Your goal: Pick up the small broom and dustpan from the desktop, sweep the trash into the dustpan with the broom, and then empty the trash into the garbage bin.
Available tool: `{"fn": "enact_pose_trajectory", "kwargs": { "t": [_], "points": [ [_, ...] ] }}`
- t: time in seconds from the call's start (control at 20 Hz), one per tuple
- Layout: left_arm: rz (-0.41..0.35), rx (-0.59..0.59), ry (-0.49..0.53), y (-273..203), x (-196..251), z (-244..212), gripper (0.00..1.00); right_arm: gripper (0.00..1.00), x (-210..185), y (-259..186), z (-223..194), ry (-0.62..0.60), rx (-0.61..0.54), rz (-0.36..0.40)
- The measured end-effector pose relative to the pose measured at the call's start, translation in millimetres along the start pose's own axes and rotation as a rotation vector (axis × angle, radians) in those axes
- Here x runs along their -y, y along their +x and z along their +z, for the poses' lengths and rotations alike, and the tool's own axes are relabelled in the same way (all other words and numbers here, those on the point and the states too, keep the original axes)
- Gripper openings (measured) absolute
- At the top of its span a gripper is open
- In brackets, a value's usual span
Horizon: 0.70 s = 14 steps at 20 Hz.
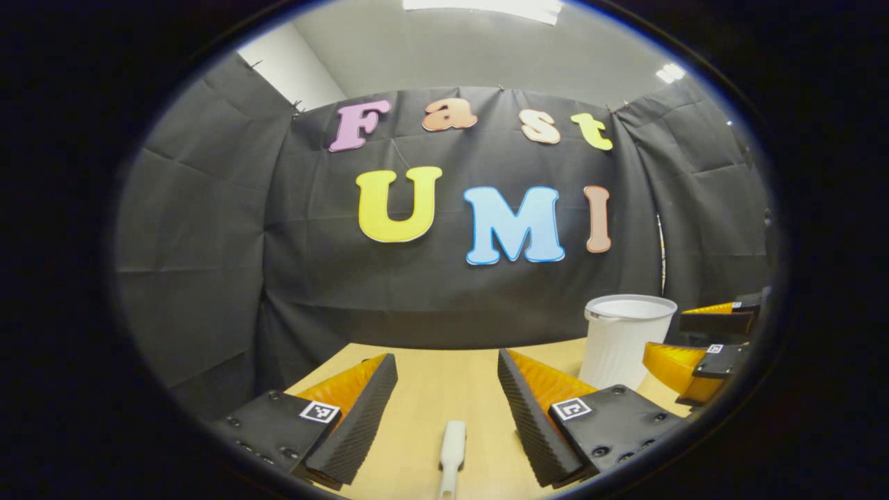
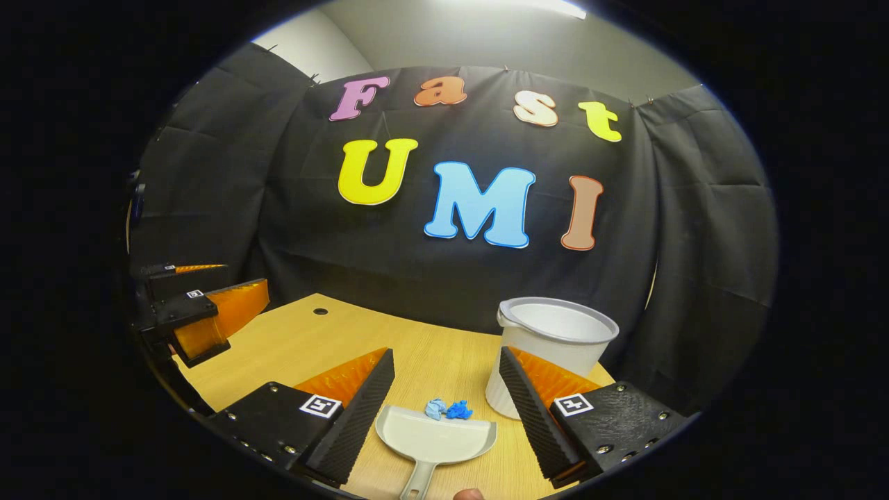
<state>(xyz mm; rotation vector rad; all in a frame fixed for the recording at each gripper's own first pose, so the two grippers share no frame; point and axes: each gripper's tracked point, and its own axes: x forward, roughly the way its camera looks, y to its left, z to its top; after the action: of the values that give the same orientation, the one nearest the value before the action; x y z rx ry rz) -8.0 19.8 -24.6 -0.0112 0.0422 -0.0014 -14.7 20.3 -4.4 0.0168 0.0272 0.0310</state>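
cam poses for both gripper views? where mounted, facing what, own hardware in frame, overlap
Left gripper view: rides on the left gripper, looking forward over the desk at the booth wall; own open fingers at the bottom, a white handle between them, the other gripper at right.
Right gripper view: rides on the right gripper, angled down at the dustpan and blue trash; own open fingers at the bottom, the left gripper at left.
Shared: desk, white bin, wall.

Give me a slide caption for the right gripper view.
Open hand-held gripper above dustpan, blue trash at its lip, white bin beside.
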Motion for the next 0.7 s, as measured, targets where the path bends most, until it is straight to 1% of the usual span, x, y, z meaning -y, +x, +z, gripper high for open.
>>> {"fn": "enact_pose_trajectory", "kwargs": {
  "t": [0.15,0.35,0.55,0.7],
  "points": [
    [0.001,-0.026,-0.004,7.5,-1.5,-11.9,0.96,0.95,-0.5,0.6,-12.3,0.018,-0.033,0.003],
    [-0.008,-0.078,-0.004,23.5,-2.6,-33.3,0.96,0.95,4.7,4.5,-31.7,0.034,-0.082,-0.012],
    [-0.035,-0.169,0.030,41.4,2.3,-67.6,0.96,0.95,7.4,7.4,-56.9,0.055,-0.157,-0.018],
    [-0.070,-0.229,0.058,51.6,8.0,-92.6,0.96,0.95,8.1,8.3,-76.9,0.068,-0.220,-0.023]
  ]
}}
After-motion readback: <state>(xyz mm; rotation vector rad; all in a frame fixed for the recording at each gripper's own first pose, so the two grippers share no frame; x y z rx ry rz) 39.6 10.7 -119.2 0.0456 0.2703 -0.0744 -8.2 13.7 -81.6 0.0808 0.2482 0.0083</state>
